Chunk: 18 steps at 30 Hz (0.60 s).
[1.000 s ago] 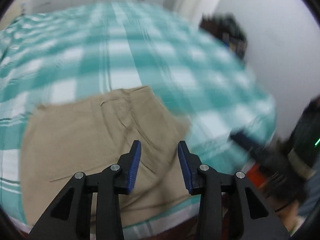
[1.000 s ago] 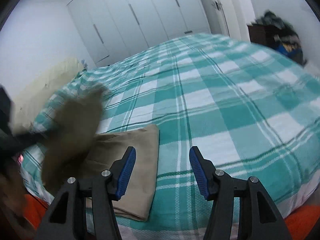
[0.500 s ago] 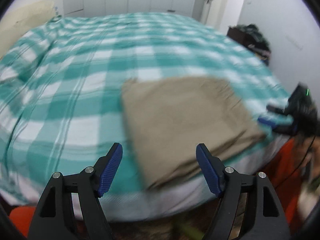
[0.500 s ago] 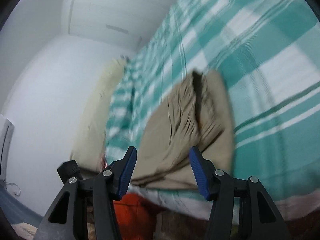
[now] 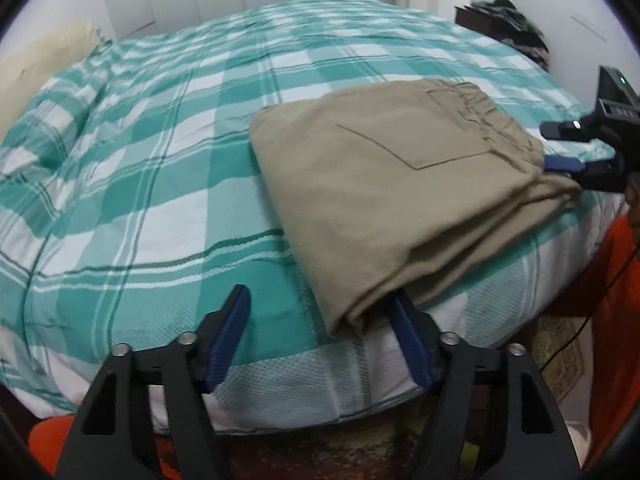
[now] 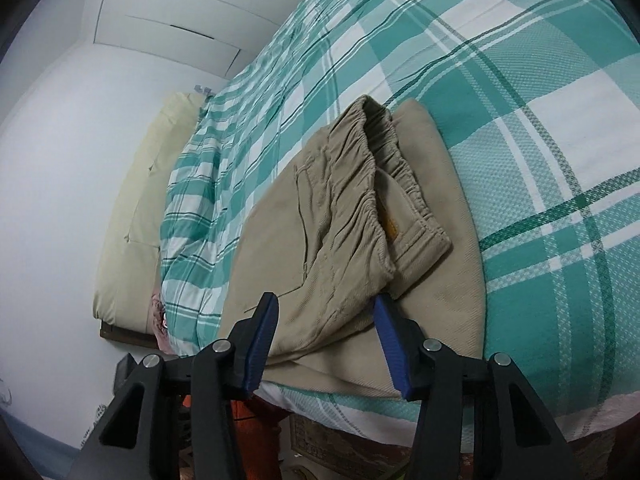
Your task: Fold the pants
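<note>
The khaki pants (image 5: 384,184) lie folded in a thick stack near the front edge of the bed, back pocket up. In the right wrist view the pants (image 6: 340,220) show their elastic waistband on top. My left gripper (image 5: 320,340) is open at the stack's near folded corner, its right finger beside the fold. My right gripper (image 6: 326,336) is open at the stack's near end, the upper layers between its fingers. The right gripper also shows in the left wrist view (image 5: 576,148) at the waistband end.
The bed has a teal and white checked cover (image 5: 160,160). A cream pillow (image 6: 136,200) lies at the head by the white wall. Dark furniture with clothes (image 5: 504,12) stands at the far right. The person's orange clothing (image 5: 616,300) is at the right edge.
Both grippers have swung and closed in on the folded stack from opposite ends. The left gripper has opened wider than a second ago. The pants lie still.
</note>
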Available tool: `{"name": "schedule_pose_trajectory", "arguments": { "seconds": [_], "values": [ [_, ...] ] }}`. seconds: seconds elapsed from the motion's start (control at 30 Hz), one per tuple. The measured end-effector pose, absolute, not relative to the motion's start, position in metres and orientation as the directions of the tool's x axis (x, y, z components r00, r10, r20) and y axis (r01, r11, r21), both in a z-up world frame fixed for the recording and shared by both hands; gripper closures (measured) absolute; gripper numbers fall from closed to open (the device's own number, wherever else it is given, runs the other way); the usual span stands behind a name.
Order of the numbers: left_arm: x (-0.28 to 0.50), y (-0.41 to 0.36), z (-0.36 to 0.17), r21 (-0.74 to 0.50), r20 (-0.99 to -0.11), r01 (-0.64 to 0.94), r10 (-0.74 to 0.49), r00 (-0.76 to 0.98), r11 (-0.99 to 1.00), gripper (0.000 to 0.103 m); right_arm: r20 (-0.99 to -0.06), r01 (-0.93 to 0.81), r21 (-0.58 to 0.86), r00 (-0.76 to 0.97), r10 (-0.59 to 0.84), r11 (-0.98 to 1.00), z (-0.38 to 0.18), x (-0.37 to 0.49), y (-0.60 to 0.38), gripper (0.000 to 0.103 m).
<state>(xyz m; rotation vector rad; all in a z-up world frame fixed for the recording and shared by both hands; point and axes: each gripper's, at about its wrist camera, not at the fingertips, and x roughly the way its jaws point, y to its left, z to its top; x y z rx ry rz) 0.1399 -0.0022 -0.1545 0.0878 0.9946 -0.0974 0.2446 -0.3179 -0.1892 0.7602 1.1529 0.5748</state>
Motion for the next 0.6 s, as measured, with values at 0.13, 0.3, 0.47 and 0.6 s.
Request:
{"name": "schedule_pose_trajectory", "arguments": {
  "seconds": [0.13,0.3,0.47,0.6],
  "values": [
    [0.143,0.003,-0.156,-0.043,-0.846,0.108,-0.093,0.524,0.993,0.078,-0.627,-0.004,0.749,0.318,0.711,0.663,-0.188,0.250,-0.316,0.079],
    [0.133,-0.012,-0.149,0.013,-0.832,0.144,-0.069,0.550,0.990,0.088,-0.637,-0.071,0.700,0.388,0.666,0.711,-0.156,0.252,-0.316,0.093],
    [0.134,-0.021,-0.162,0.050,-0.856,0.161,-0.041,0.515,0.986,0.087,-0.667,-0.036,0.676,0.395,0.632,0.736,-0.163,0.257,-0.327,0.094],
    [0.133,-0.017,-0.159,0.030,-0.854,0.149,-0.052,0.518,0.988,0.087,-0.650,0.062,0.729,0.375,0.661,0.682,-0.191,0.254,-0.339,0.083]
  ]
}}
